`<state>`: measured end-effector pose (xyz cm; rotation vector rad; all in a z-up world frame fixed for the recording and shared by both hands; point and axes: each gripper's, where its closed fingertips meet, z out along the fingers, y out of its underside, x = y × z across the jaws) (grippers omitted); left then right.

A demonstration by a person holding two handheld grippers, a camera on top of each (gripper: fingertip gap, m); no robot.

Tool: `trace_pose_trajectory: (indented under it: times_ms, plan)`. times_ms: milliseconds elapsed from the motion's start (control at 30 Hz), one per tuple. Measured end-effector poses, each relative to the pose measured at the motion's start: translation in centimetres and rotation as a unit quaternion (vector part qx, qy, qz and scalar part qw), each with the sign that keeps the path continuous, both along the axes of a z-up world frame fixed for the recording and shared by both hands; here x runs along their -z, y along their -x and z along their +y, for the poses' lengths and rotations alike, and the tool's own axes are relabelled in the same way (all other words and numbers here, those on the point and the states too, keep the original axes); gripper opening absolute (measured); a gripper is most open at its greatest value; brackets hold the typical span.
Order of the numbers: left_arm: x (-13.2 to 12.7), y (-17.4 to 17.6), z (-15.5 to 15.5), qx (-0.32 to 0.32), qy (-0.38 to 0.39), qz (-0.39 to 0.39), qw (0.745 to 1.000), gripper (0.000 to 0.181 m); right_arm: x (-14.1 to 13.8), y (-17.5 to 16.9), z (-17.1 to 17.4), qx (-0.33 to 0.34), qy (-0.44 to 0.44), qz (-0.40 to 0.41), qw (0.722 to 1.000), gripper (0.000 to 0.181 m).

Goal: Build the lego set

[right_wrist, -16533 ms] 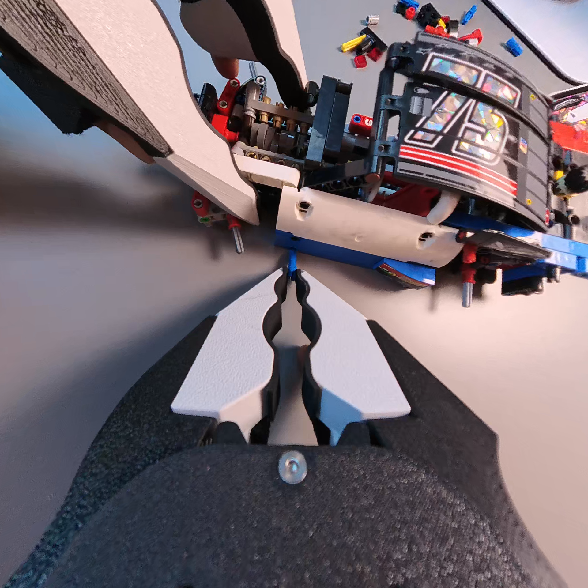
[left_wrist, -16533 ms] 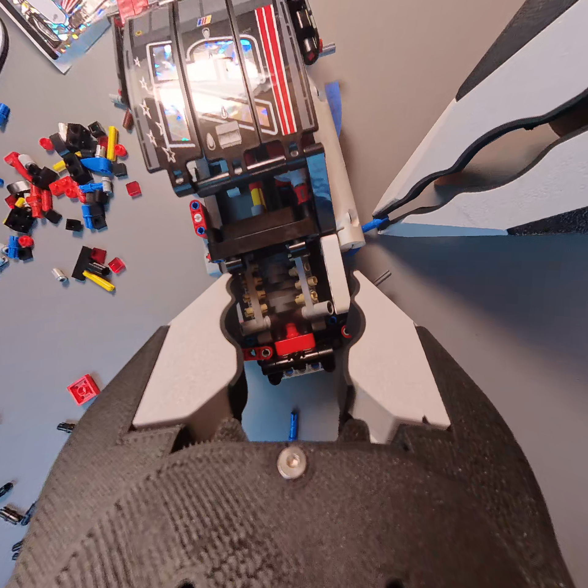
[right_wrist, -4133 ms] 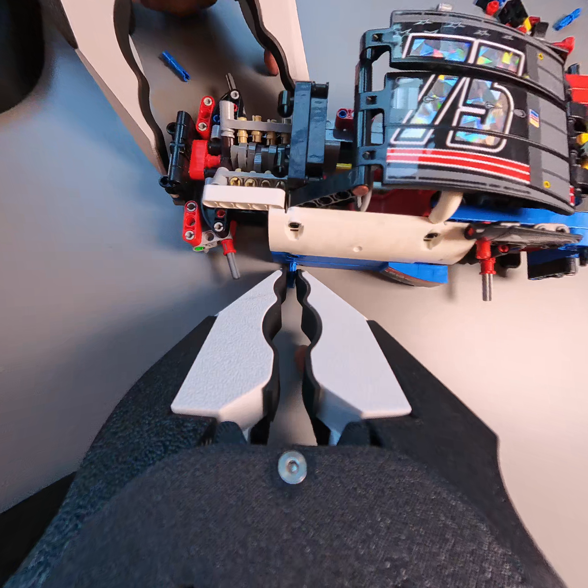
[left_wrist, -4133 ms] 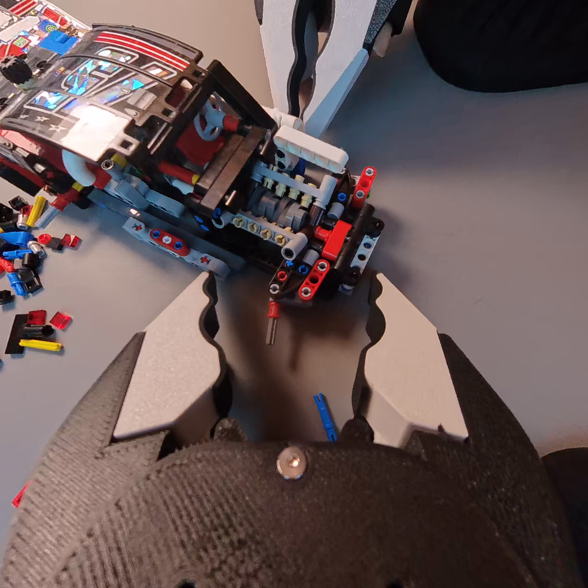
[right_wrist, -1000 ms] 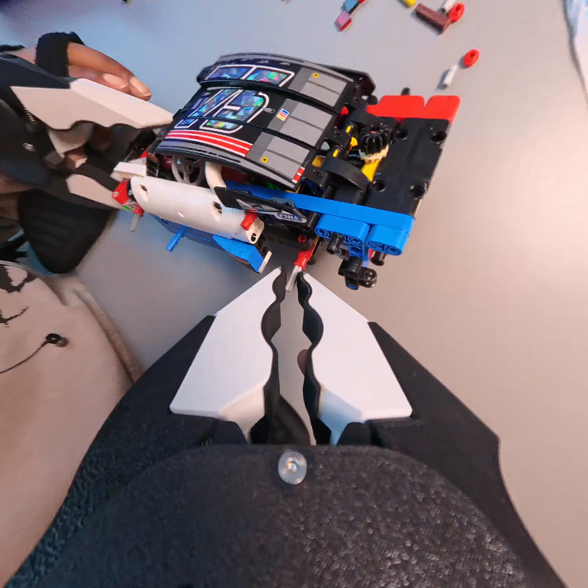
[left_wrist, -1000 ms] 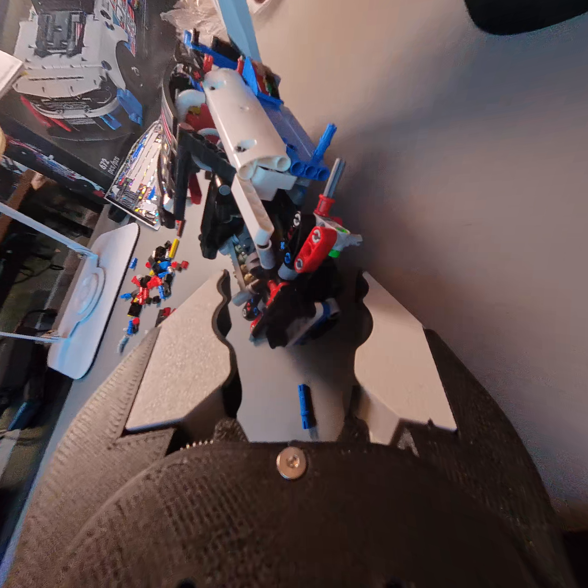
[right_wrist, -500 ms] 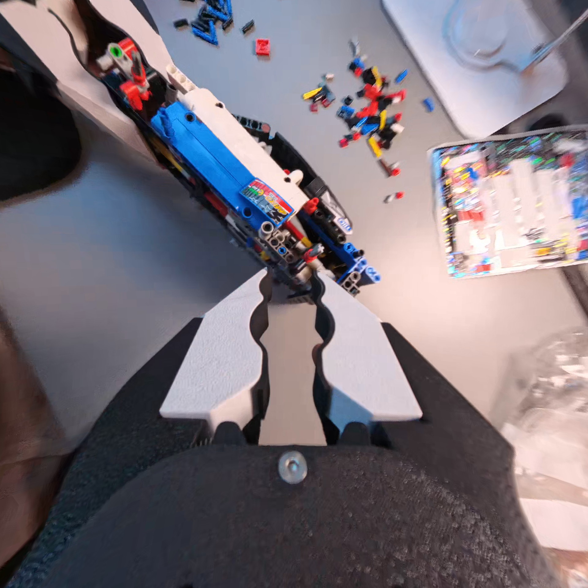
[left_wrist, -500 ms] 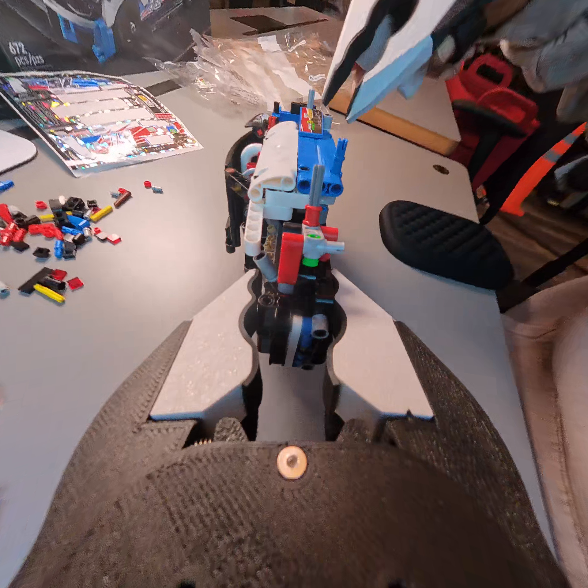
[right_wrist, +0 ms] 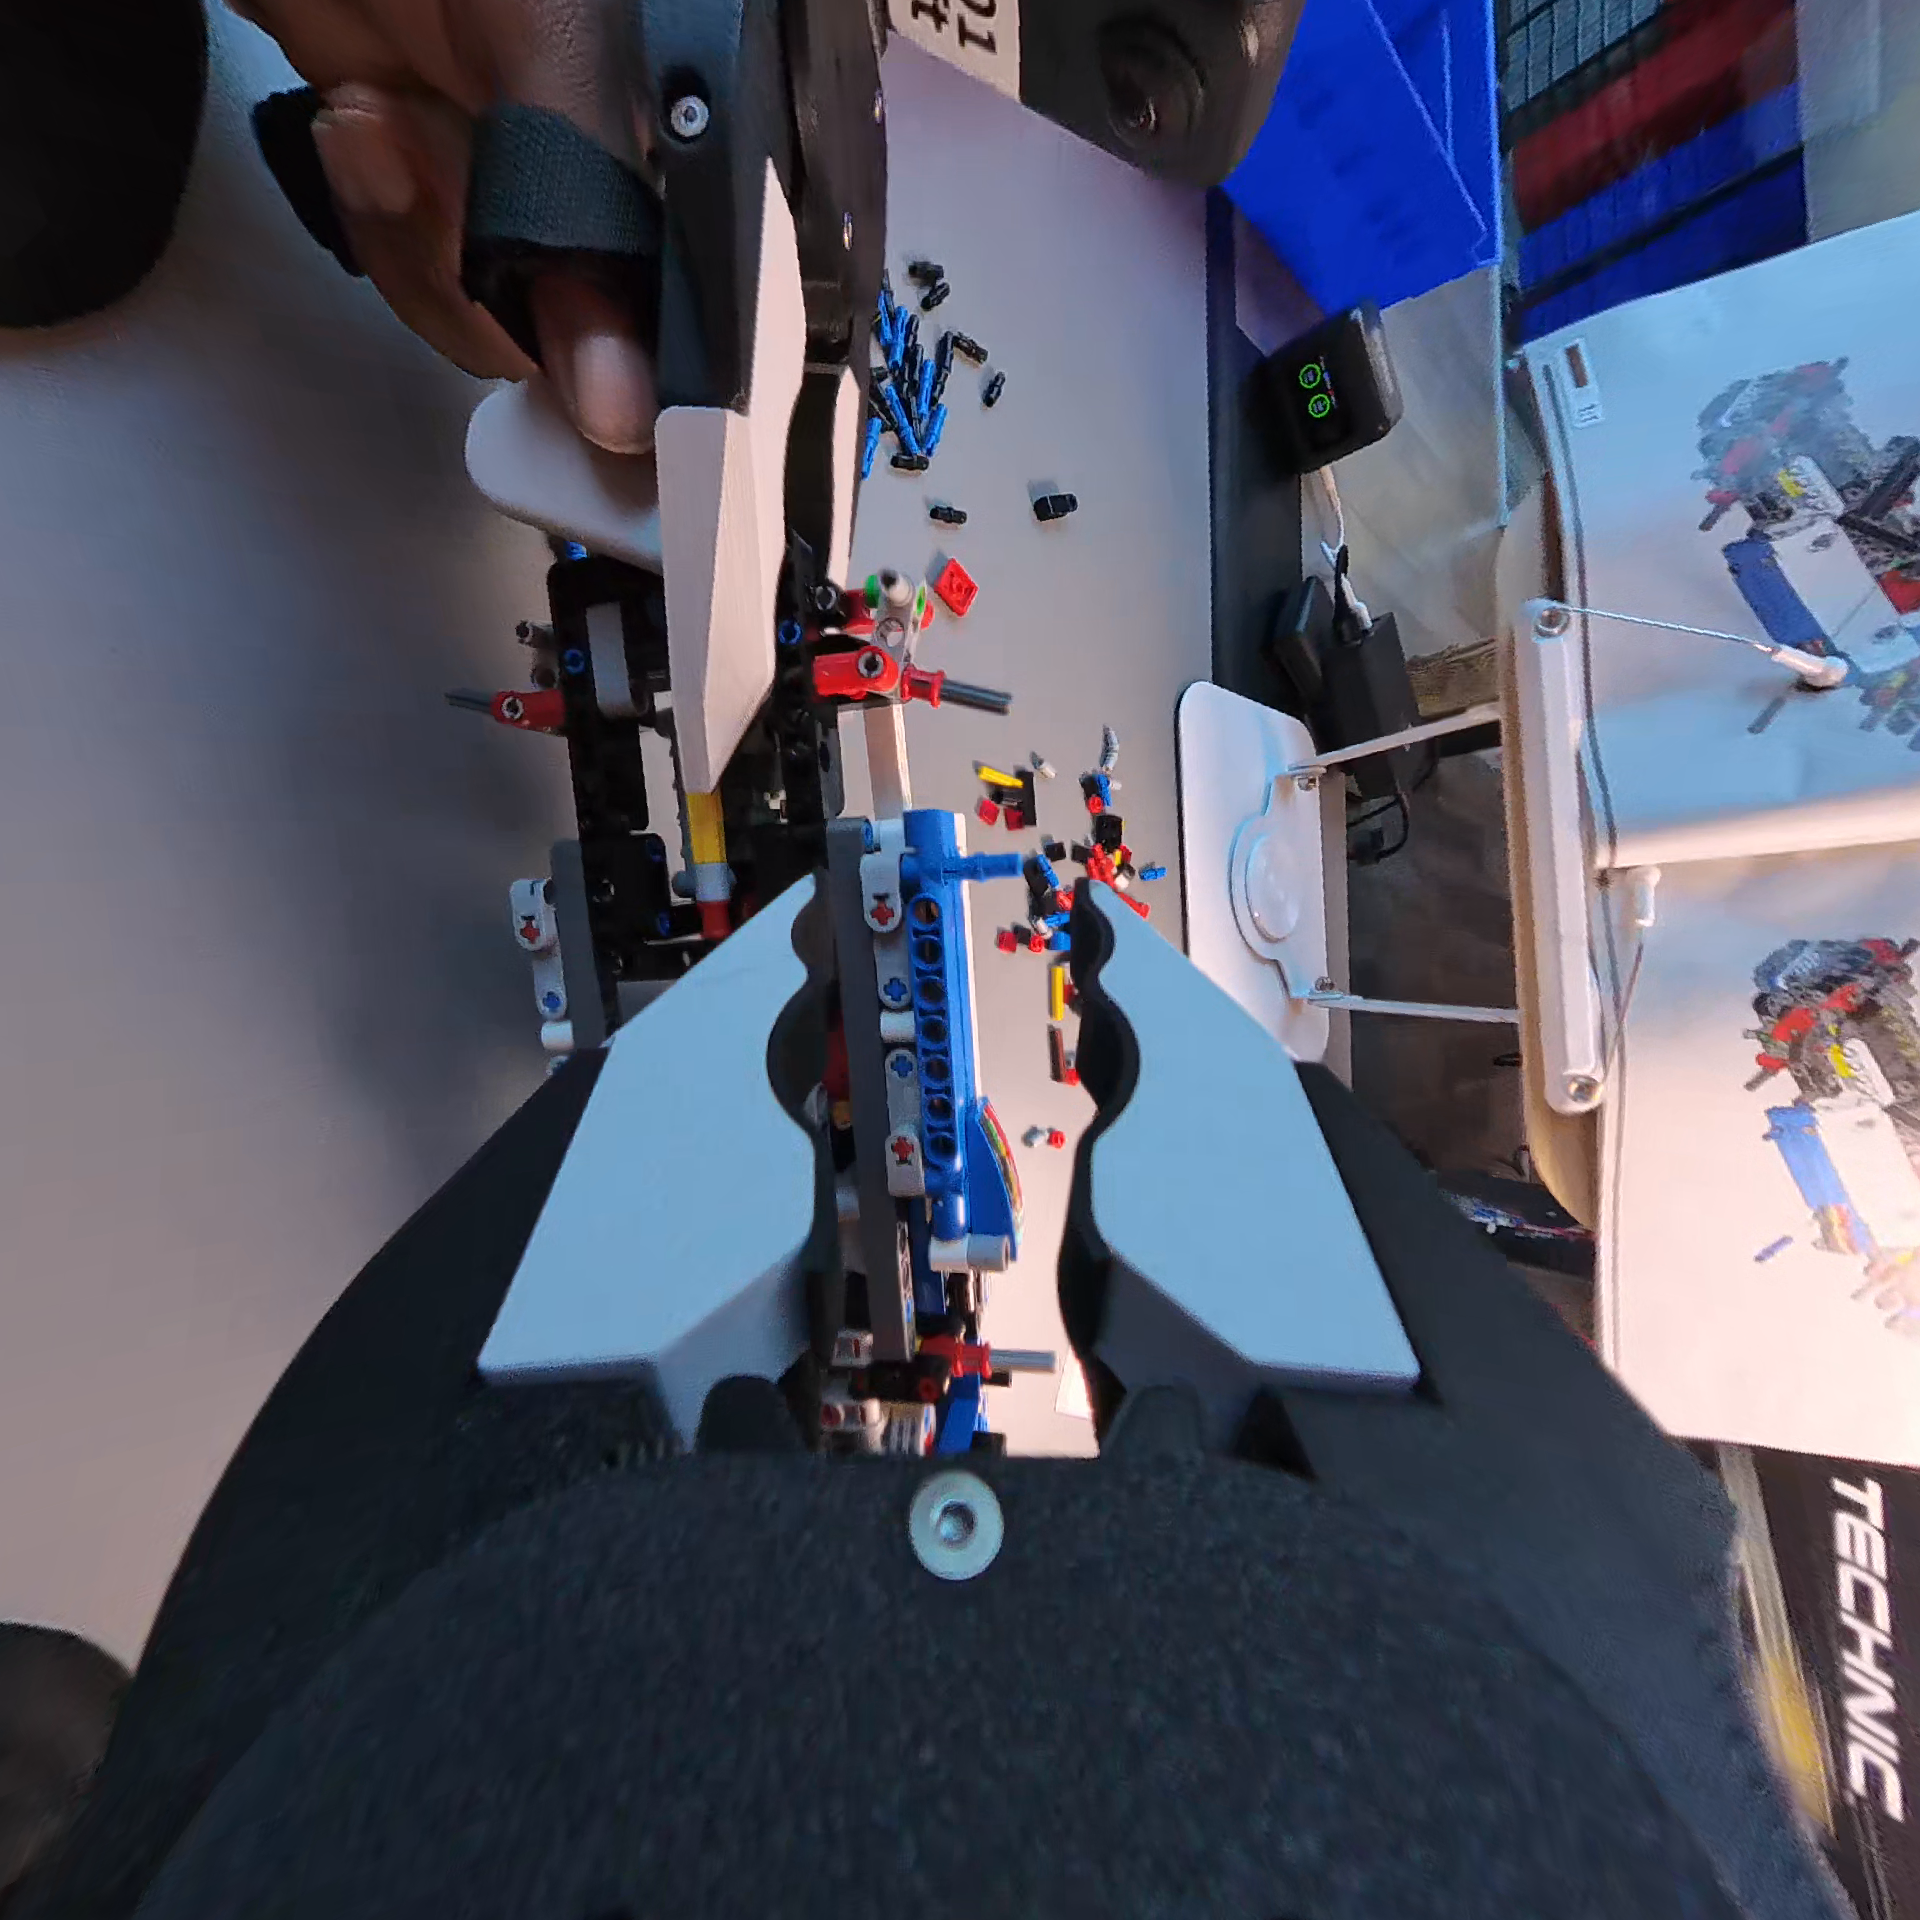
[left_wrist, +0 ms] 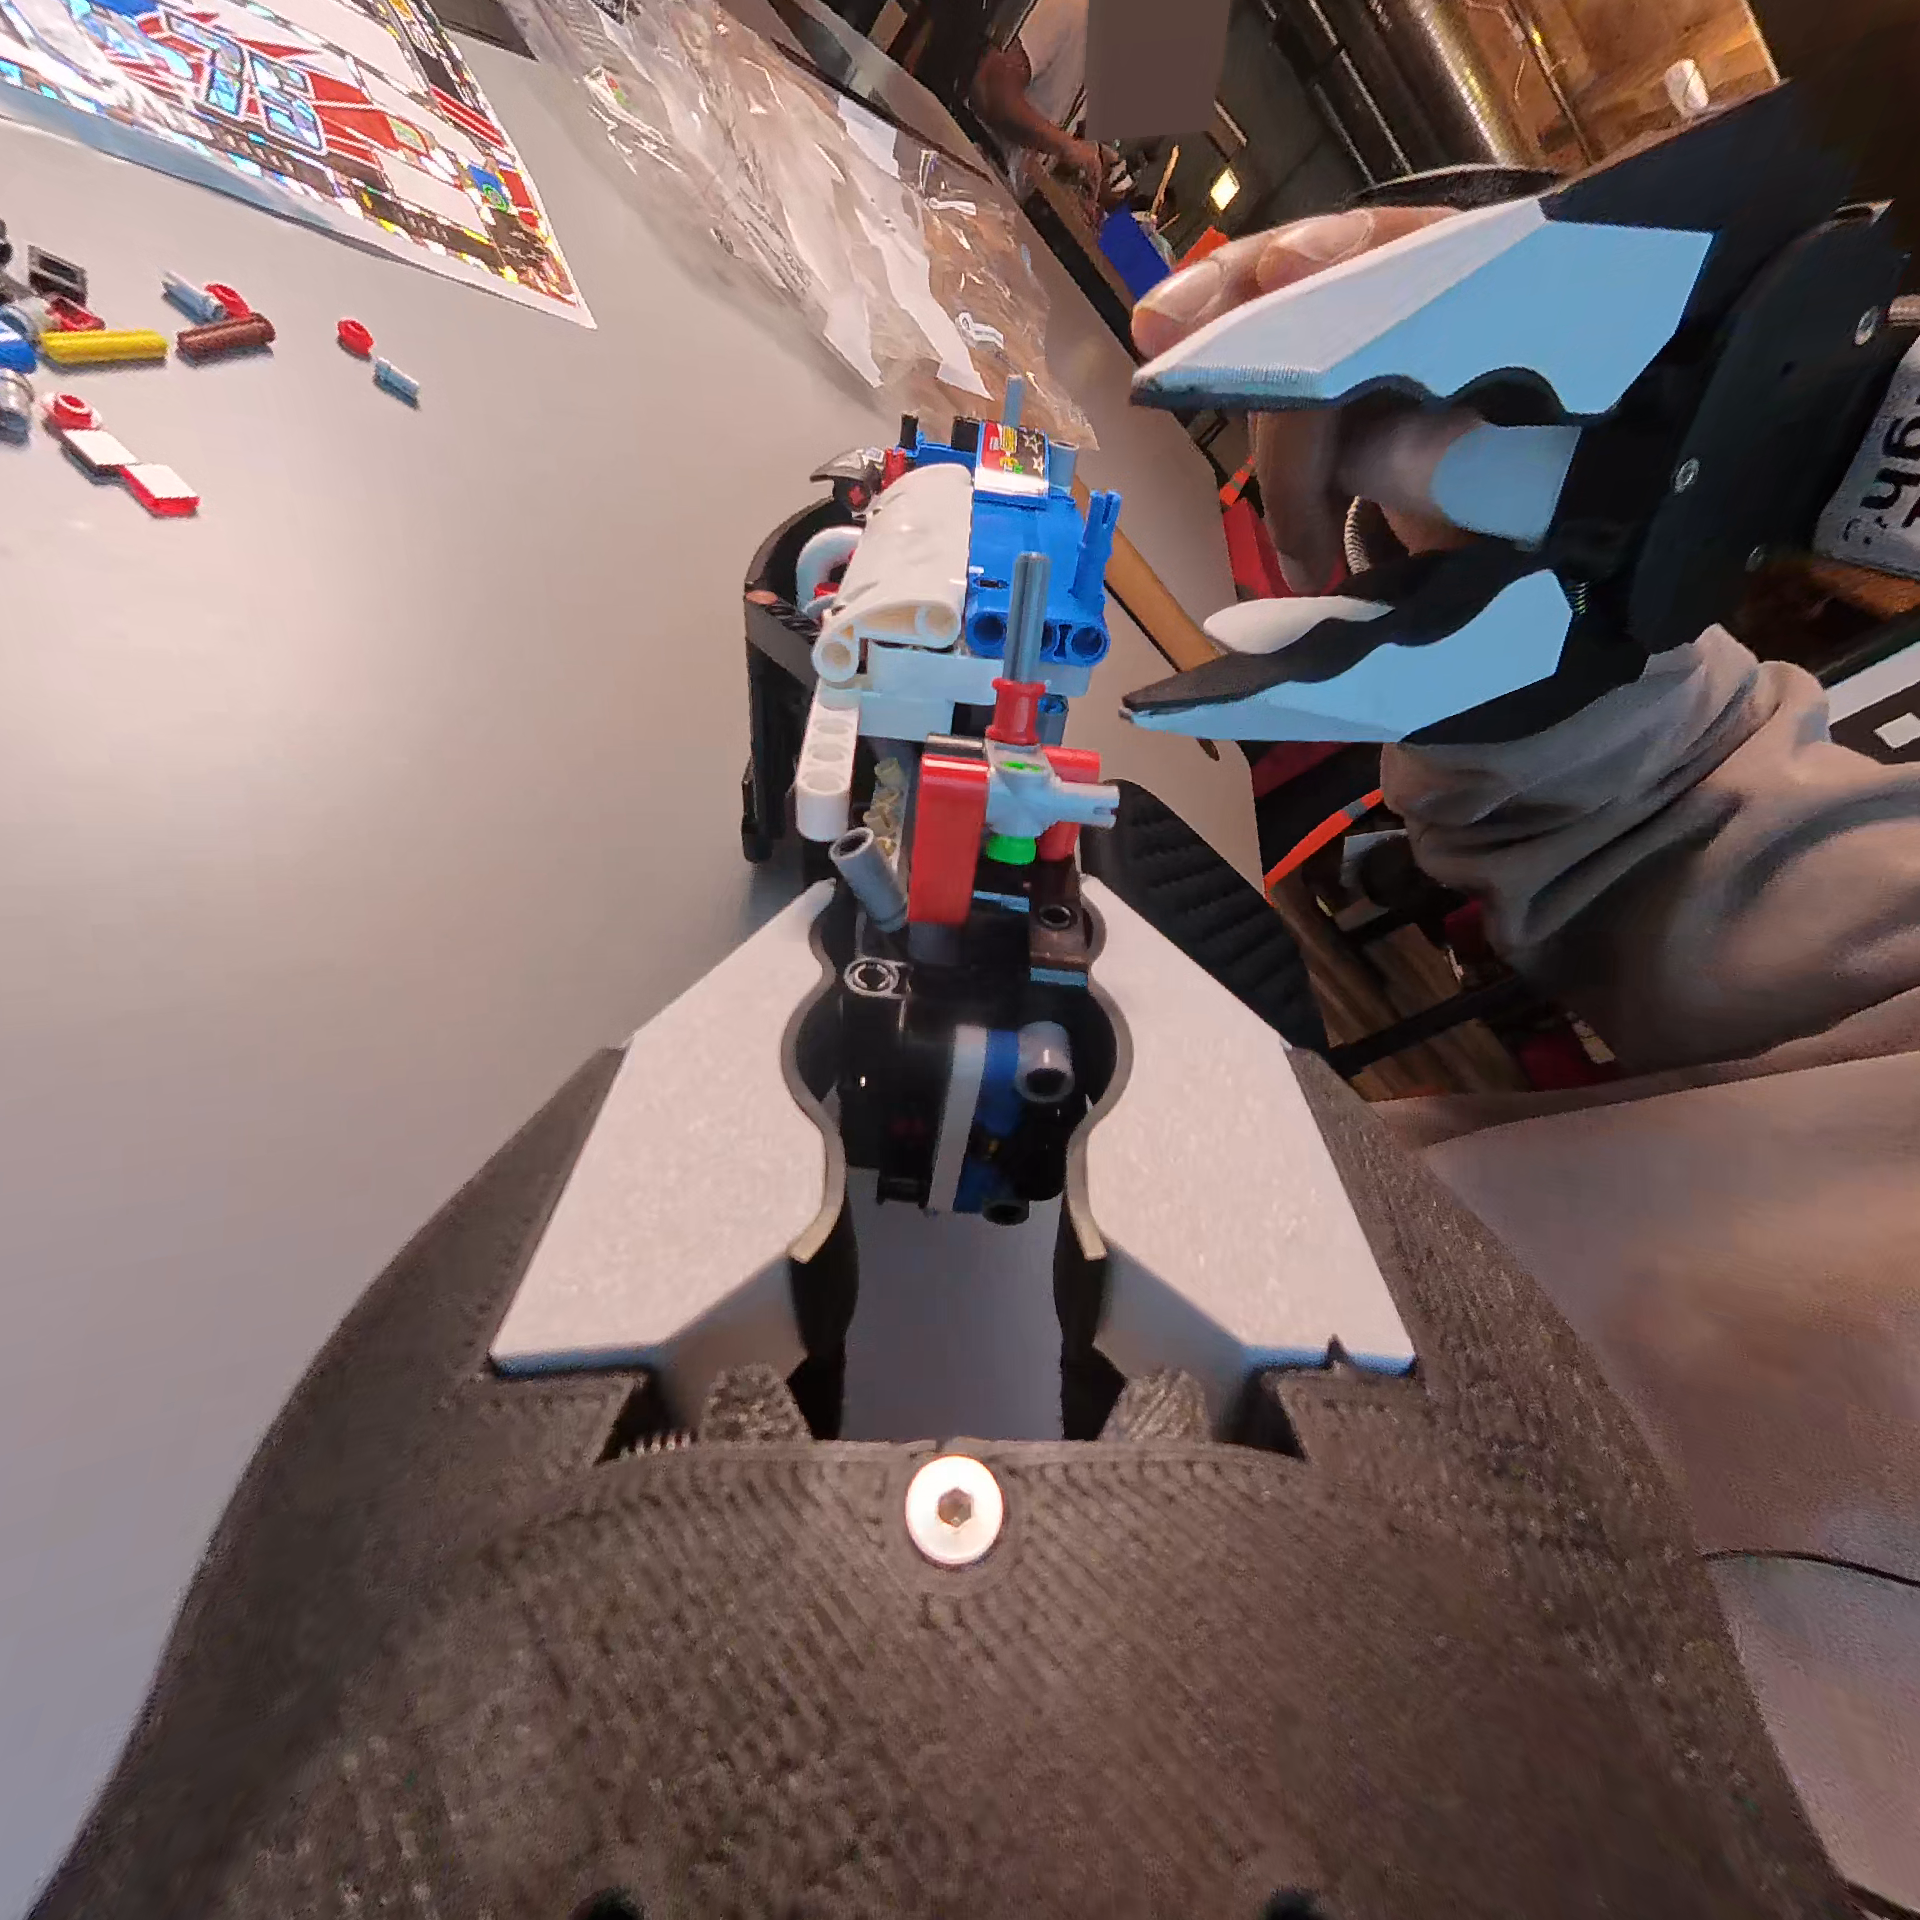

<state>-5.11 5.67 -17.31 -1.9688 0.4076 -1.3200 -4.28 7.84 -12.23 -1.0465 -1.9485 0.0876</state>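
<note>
The half-built lego car [left_wrist: 966,623] has a black chassis, a white panel and a blue side beam. It is turned on its side and held off the grey table [left_wrist: 416,831]. My left gripper [left_wrist: 956,904] is shut on the car's black rear end; its fingers [right_wrist: 717,623] show at the top of the right wrist view. My right gripper [right_wrist: 940,888] is open, with its jaws on either side of the blue side beam [right_wrist: 935,1018] and the right jaw clear of it. It also shows in the left wrist view [left_wrist: 1132,551], beside the car's blue side.
Loose small pieces [left_wrist: 104,343] and a sticker sheet [left_wrist: 312,156] lie on the table, with plastic bags [left_wrist: 831,208] beyond. A pile of blue and black pins [right_wrist: 914,384], a white stand base [right_wrist: 1257,862] and an instruction booklet [right_wrist: 1714,623] also show.
My left gripper has closed on the car's rear end and turned the car on its side off the table. My right gripper has let go of the axle, opened wide and moved to the blue beam.
</note>
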Motion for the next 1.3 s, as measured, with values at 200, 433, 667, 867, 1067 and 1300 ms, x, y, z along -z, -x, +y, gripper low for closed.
trace_pose_trajectory:
  times_ms: [200, 433, 667, 867, 1067, 1300]
  plan:
    - [0.3, 0.2, 0.0, -0.003, 0.019, -0.015, 1.0, 0.039, 1.3, 1.2, 0.2, -0.007, -0.008, -0.017, 1.0, 0.034]
    - [0.6, -0.1, -0.2, 0.004, 0.021, -0.012, 1.0, 0.039, 1.4, 1.1, 0.3, -0.016, 0.017, -0.026, 0.999, 0.03]
    - [0.6, 0.1, 0.0, -0.001, 0.014, -0.011, 1.0, 0.038, 1.6, 1.2, 0.3, -0.015, 0.033, -0.016, 0.999, 0.03]
    - [0.5, 0.1, 0.2, -0.007, 0.008, -0.01, 1.0, 0.037, 1.5, 1.2, 0.3, -0.014, 0.042, 0.007, 0.999, 0.029]
    - [0.5, 0.0, 0.1, -0.01, 0.002, -0.004, 1.0, 0.037, 1.6, 1.4, 0.4, -0.02, 0.016, 0.031, 0.999, 0.015]
    - [0.5, 0.1, 0.3, -0.009, 0.007, -0.017, 1.0, 0.037, 1.0, 1.1, -0.4, -0.041, 0.043, 0.033, 0.998, 0.038]
